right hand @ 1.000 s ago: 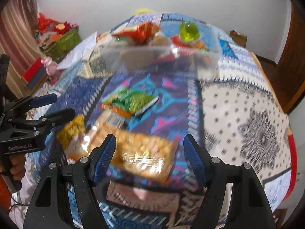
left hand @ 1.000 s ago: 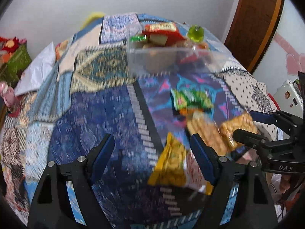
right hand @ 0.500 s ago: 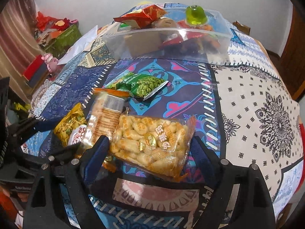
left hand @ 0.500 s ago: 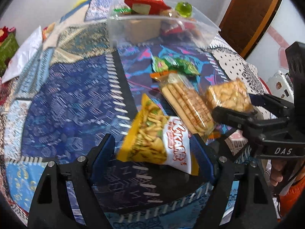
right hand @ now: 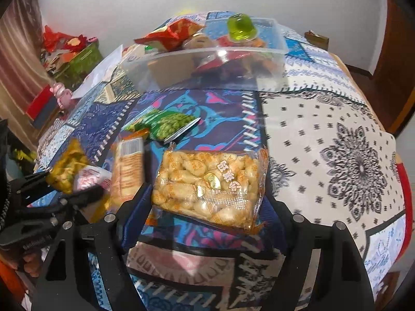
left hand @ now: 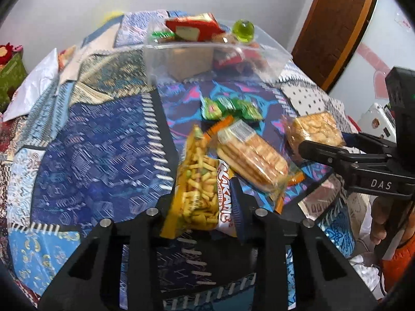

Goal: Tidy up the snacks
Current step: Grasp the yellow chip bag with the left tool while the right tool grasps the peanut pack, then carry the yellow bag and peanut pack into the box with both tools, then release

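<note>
Left claw: my left claw (left hand: 205, 199) is clamped on the yellow snack bag (left hand: 201, 184), one finger pressing each side of it, the bag standing upright between them.
Right claw: my right claw (right hand: 207, 202) has its fingers spread wide on either side of the clear biscuit pack (right hand: 211, 185); I cannot tell whether the pads touch the wrapper.
Yellow snack bag: at the near edge of the bed, just left of the long cracker pack (left hand: 251, 160), which it touches or overlaps.
Biscuit pack: flat on the patchwork quilt (right hand: 324, 134), near the bed's front edge, label upward.
Cracker pack: lying between the yellow bag and the biscuit pack, its orange end pointing toward the green pea packet (right hand: 166, 125).
Green pea packet: flat on the quilt, between the loose packs and the clear plastic box (right hand: 207, 64).
Clear plastic box: farther back on the bed, already holding several snacks, with a red bag (right hand: 172, 32) and a green jelly cup (right hand: 240, 27) on top.
Surroundings: white wall behind, wooden door (left hand: 334, 18) at the side.
</note>
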